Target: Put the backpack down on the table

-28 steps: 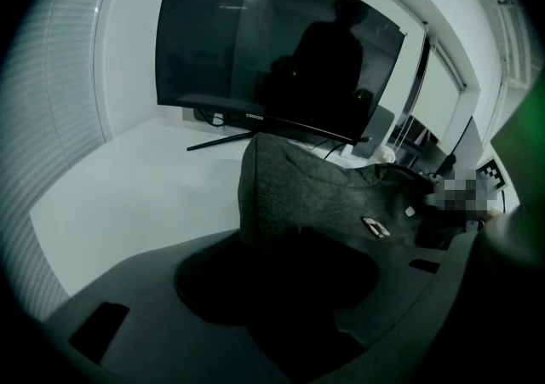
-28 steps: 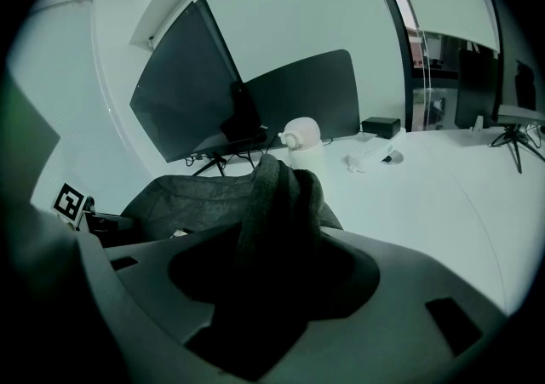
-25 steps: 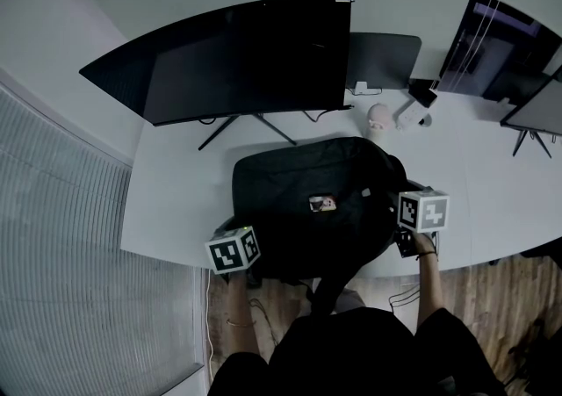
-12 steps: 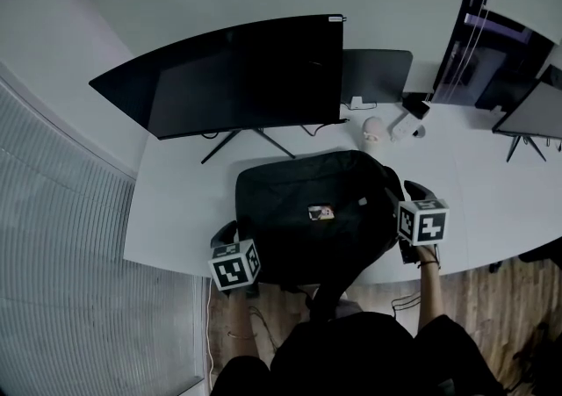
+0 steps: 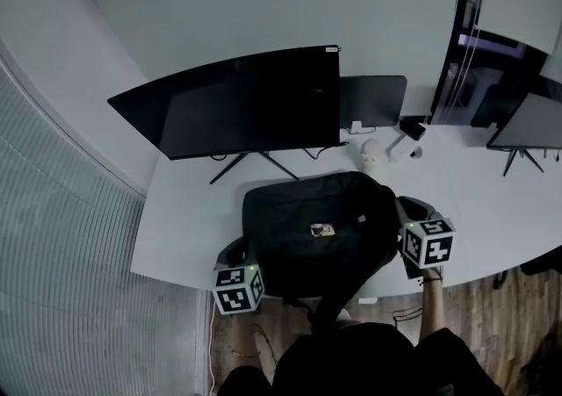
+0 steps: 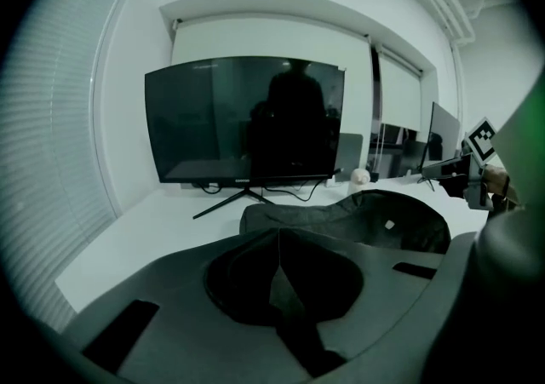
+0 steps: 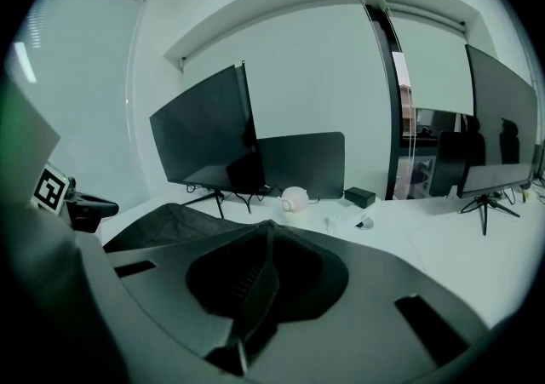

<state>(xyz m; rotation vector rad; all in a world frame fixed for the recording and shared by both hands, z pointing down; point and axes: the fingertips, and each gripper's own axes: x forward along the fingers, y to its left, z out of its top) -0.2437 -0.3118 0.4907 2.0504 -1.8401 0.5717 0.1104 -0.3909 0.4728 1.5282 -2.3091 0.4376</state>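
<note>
The left gripper (image 6: 278, 237) has its fingers (image 6: 179, 289) pressed together with nothing between them. The right gripper (image 7: 268, 233) is closing its fingers (image 7: 375, 314), which meet along one seam, and it too is empty.

Between the two pairs of fingers, the black fabric backpack (image 5: 316, 227) lies flat on the white surface (image 5: 184, 227). It is just ahead and to the right of the left fingers, and ahead and to the left of the right ones. Neither pair grips it. A dark strap (image 5: 338, 289) hangs from the backpack over the near edge of the surface.

Farther ahead of both pairs stands a wide curved black monitor (image 5: 255, 100) on splayed legs. Beyond the right fingers sits a small white rounded object (image 5: 371, 150), and behind that a smaller dark flat panel (image 5: 373, 100).
</note>
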